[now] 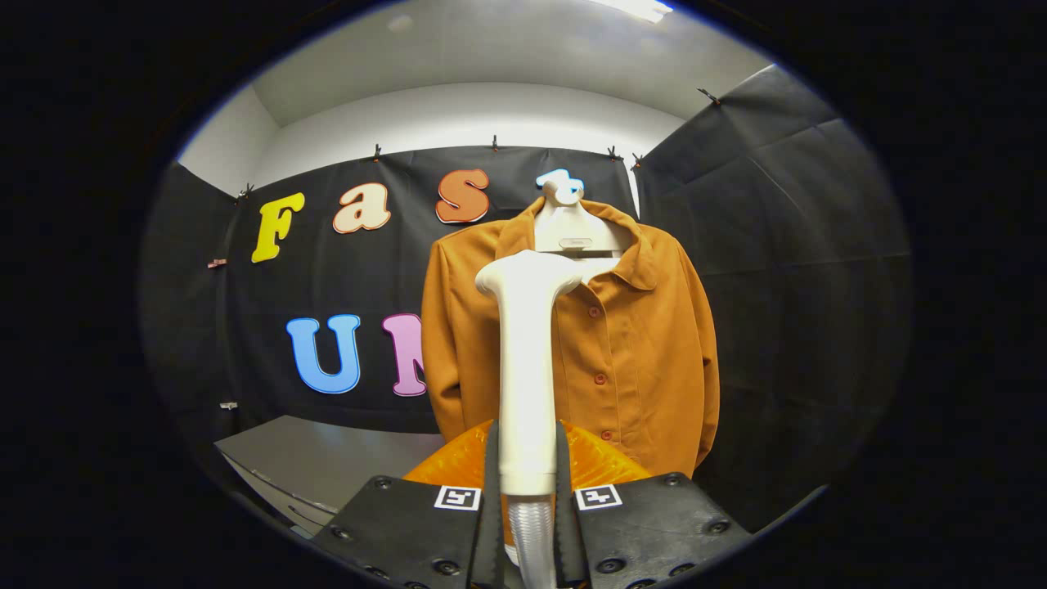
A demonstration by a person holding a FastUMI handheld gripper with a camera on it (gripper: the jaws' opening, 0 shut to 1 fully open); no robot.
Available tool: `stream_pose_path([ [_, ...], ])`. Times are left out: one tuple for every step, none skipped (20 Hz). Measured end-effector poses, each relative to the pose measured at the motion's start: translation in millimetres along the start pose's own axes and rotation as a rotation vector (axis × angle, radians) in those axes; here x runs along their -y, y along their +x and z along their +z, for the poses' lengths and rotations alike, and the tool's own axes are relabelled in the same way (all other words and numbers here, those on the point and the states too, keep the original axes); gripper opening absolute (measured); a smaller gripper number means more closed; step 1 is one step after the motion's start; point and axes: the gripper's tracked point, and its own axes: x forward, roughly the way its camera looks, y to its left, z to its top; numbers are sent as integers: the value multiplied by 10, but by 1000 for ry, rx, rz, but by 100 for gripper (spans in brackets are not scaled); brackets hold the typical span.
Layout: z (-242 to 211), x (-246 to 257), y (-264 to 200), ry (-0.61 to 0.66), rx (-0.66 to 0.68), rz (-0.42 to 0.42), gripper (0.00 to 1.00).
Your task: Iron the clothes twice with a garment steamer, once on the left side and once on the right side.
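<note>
Orange-brown cloth: a buttoned, collared shirt-jacket [622, 343] hangs upright on a white plastic hanger stand [572, 225] against the black booth wall, beyond the fingers and a little to their right.
Grey surface: a flat grey tabletop [327, 458] lies low, off to the left of the garment.
White plastic wand: the garment steamer's long white handle [526, 384] stands upright between the fingers, its T-shaped head [527, 274] up at the level of the collar, in front of the garment's left half as seen from here.
Ribbed hose: a pale corrugated hose [532, 532] drops from the handle's foot down between the fingers.
Claw: the gripper [528, 499] is closed on the steamer's handle, one finger pressing each side near its lower end.
Key relation: the handle's long axis runs vertical, matching the shirt-jacket's hang; the head looks near the cloth, but contact cannot be judged.
Likely step: I would guess a downward stroke along this side.
</note>
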Motion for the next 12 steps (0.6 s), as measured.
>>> stream_pose_path([
  [-64,68,24,0,-8,-4,27],
  [-139,132,47,7,-17,-6,27],
  [-223,203,52,19,-27,-8,27],
  [-309,281,73,28,-37,-9,27],
  [-414,349,86,36,-54,-9,27],
  [-523,416,100,44,-64,-7,27],
  [-615,467,97,53,-71,0,27],
  [-700,513,84,58,-76,6,27],
  [-789,573,69,60,-81,8,27],
  [-863,614,48,67,-87,13,27],
  [-923,655,21,78,-90,21,27],
  [-996,669,-1,86,-96,27,27],
])
